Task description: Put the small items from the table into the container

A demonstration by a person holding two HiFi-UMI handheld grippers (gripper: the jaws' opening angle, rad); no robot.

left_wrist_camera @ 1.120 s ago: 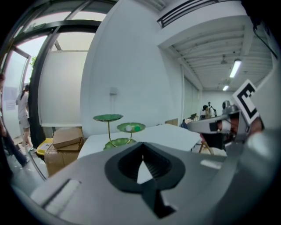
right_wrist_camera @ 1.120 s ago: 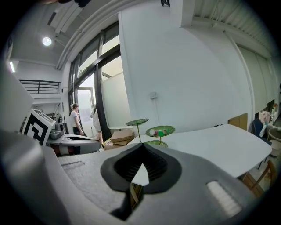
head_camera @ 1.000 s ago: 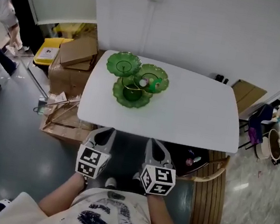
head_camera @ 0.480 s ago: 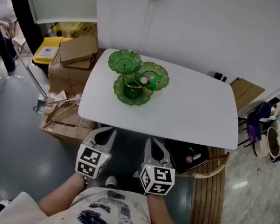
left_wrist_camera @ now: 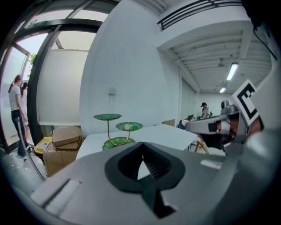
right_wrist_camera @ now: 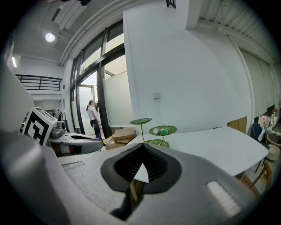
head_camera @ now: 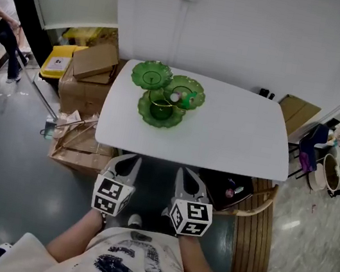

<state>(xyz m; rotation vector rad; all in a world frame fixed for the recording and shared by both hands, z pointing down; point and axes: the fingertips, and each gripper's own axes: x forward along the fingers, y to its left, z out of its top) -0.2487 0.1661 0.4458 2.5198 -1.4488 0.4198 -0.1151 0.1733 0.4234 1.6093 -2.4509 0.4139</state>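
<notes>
Small items (head_camera: 175,99) on green tiered dish (head_camera: 151,75) lie well ahead, between left gripper (head_camera: 128,158) and right gripper (head_camera: 188,172), both closed on nothing, neither clearly nearer.

A green container (head_camera: 164,95) of three leaf-shaped dishes on a thin gold stem stood upright just above the middle of the head view, at the upper left of the white table (head_camera: 235,137). A small white item (head_camera: 174,99) and a small green item (head_camera: 188,99) lay in its right-hand dish (head_camera: 196,93).
</notes>
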